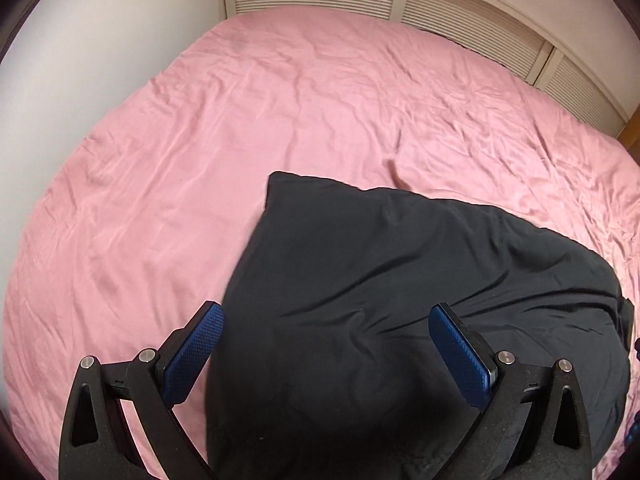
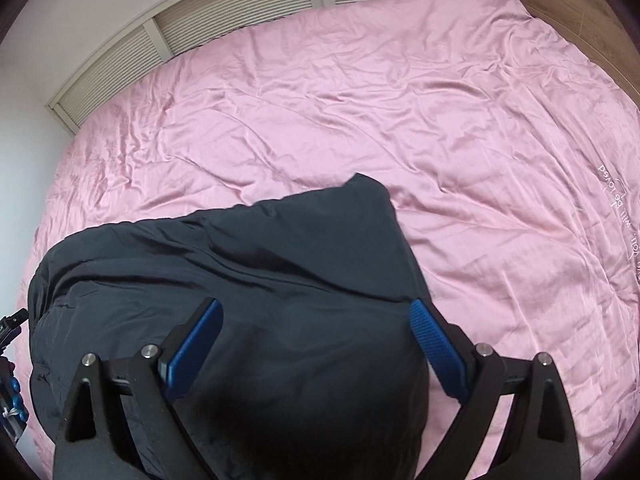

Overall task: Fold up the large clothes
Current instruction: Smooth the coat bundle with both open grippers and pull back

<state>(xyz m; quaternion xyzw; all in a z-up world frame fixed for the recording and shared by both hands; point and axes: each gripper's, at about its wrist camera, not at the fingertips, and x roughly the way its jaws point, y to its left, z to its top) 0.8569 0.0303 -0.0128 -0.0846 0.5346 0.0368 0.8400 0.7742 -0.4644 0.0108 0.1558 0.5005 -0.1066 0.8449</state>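
Spread wide above a dark garment [image 1: 400, 300]: left hand-held gripper [image 1: 326, 322], blue pads [image 1: 192, 356] apart, gripping nothing. Same for right hand-held gripper [image 2: 316, 320], blue pads [image 2: 438, 348] parted over the dark cloth [image 2: 260, 280], holding nothing. Folded into a rumpled bundle on a pink bed sheet [image 1: 200, 140], the garment, at the sheet's near edge. Beyond the sheet's far edge, louvred panels [image 1: 460, 12]. Along the sheet's right side, embroidered lettering [image 2: 614, 196].
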